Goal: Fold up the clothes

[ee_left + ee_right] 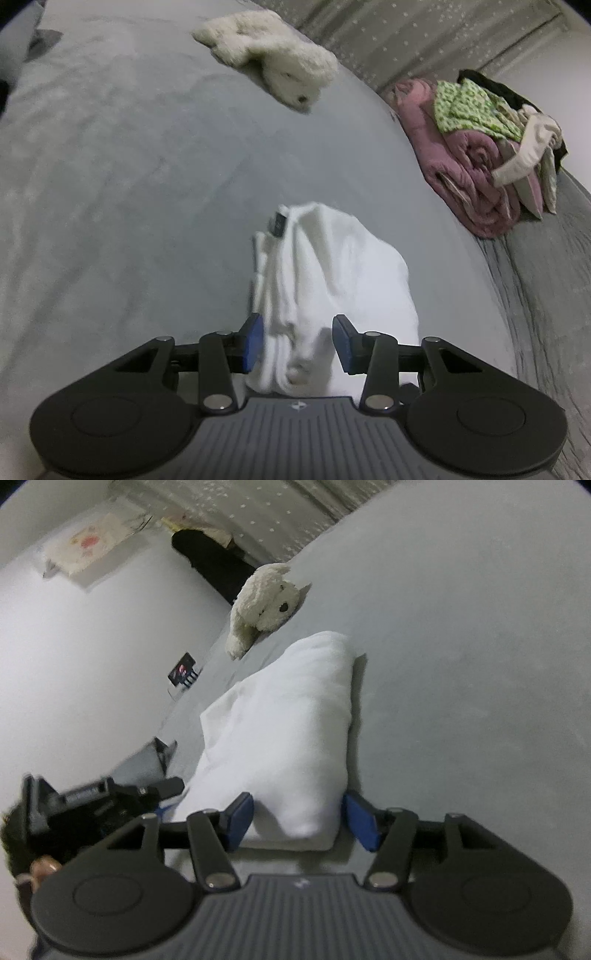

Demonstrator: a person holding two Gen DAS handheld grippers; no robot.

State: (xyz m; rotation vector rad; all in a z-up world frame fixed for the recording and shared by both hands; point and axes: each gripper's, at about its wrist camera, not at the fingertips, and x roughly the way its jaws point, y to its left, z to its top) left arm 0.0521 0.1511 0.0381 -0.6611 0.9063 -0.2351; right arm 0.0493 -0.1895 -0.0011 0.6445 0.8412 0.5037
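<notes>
A white folded garment (332, 266) lies on the grey bed cover (110, 184), a small black label (279, 225) at its far end. My left gripper (297, 341) has the garment's bunched near end between its blue pads, which press on the folds. In the right wrist view the same garment (288, 720) is a thick folded bundle. My right gripper (299, 821) straddles its near corner with the jaws apart, a small gap showing on each side. The left gripper (110, 797) and the hand holding it show at the bundle's left edge.
A cream plush dog (277, 62) (264, 605) lies farther up the bed. A pile of clothes (480, 147), pink, green-patterned and beige, sits at the right edge. A starred curtain (406, 37) hangs behind. A small dark object (183, 674) lies by the white wall.
</notes>
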